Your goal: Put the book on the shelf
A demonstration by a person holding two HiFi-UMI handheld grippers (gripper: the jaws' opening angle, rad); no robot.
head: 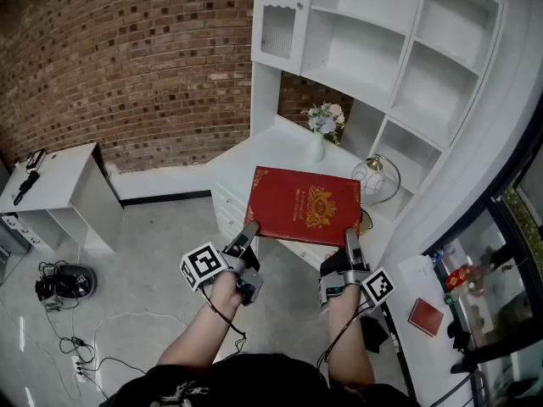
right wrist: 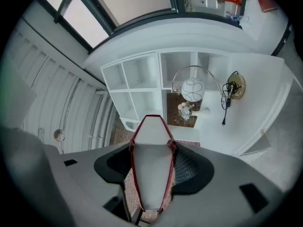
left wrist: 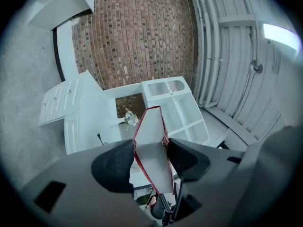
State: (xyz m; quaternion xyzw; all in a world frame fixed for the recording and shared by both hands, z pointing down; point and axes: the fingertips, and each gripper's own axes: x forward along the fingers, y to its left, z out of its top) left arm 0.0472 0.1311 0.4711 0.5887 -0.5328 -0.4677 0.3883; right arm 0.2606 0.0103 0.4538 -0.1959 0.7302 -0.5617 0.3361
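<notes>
A thick red book (head: 305, 206) with gold ornament on its cover is held flat in the air over the white desk (head: 254, 155), below the white shelf unit (head: 399, 49). My left gripper (head: 249, 234) is shut on the book's near left corner. My right gripper (head: 350, 242) is shut on its near right corner. In the left gripper view the book's white page edge (left wrist: 152, 145) runs up between the two black pads. The right gripper view shows the book's page edge (right wrist: 150, 167) clamped the same way, pointing at the shelf compartments (right wrist: 142, 84).
A vase of flowers (head: 323, 125) and a round wire lamp (head: 377, 176) stand on the desk under the shelves. A low white table (head: 51, 185) sits at the left, with cables and a round device (head: 64, 282) on the floor. A small red book (head: 426, 316) lies at the right.
</notes>
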